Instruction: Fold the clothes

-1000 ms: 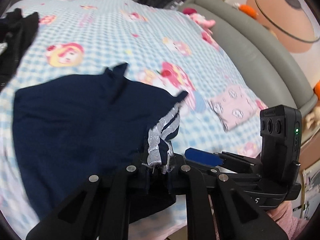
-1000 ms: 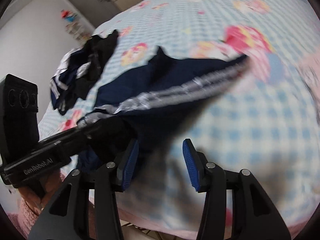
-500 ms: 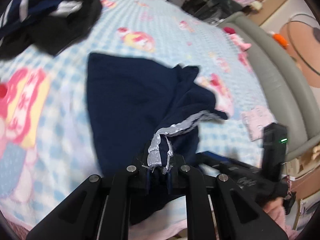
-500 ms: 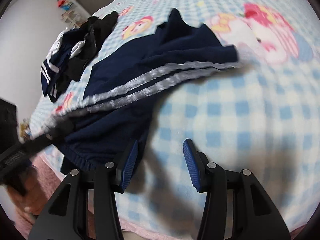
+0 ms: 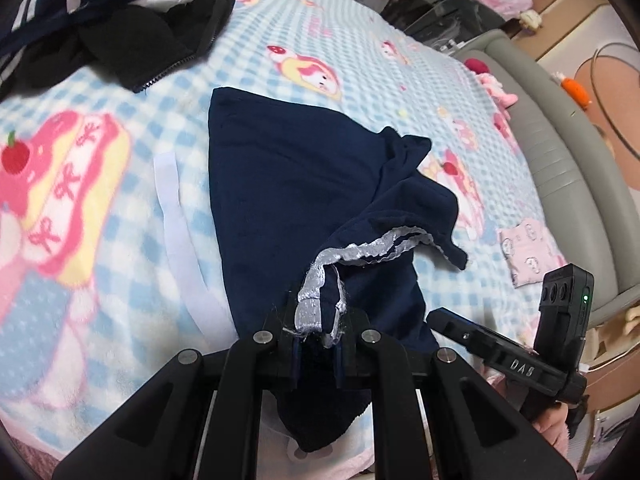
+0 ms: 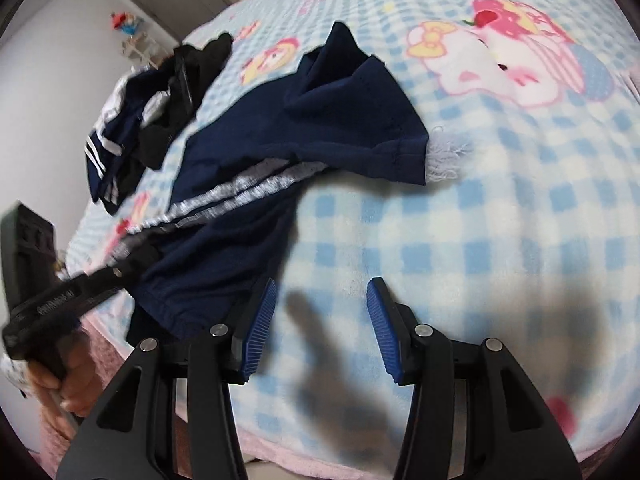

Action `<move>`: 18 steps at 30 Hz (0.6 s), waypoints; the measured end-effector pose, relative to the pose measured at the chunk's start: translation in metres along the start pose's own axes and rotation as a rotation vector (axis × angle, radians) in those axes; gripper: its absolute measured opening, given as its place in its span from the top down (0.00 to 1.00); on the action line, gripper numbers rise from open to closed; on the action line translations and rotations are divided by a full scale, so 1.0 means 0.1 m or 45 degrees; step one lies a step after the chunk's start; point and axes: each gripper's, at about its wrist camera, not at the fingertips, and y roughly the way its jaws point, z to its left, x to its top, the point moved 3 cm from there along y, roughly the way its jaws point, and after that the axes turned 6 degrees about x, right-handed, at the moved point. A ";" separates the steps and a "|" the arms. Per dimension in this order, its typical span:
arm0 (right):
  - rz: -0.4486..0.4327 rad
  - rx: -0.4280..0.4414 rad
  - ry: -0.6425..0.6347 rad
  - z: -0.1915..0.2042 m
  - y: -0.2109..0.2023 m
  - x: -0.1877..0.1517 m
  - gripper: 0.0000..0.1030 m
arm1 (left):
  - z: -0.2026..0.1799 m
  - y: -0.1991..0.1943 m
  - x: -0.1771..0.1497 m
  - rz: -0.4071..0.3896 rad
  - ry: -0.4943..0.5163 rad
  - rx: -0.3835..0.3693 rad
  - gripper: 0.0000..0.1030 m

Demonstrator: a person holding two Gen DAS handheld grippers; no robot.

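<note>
The left gripper (image 5: 318,344) is clamped on the soft, limp navy shorts (image 5: 288,184) at the striped hem; right gripper (image 6: 322,320) jaws apart, empty; best gripped at edges

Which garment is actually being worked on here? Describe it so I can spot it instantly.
On the blue checked blanket, find the spread navy shorts nearest the front edge. Unlike the dark clothes pile further back, their silver-striped edge is pinched in the left gripper.
</note>
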 end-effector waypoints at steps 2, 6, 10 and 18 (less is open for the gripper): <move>-0.021 0.020 -0.001 0.03 -0.04 0.01 0.53 | 0.03 -0.02 -0.02 -0.003 -0.014 -0.026 0.88; -0.024 0.080 -0.016 0.13 -0.05 0.03 0.50 | 0.07 -0.03 -0.06 0.018 -0.042 -0.079 0.88; 0.045 0.164 -0.060 0.33 0.09 -0.02 0.48 | 0.00 -0.04 -0.19 0.072 -0.055 -0.125 0.88; 0.178 -0.096 -0.209 0.42 0.42 -0.17 0.47 | -0.15 -0.07 -0.30 0.081 0.053 0.046 0.65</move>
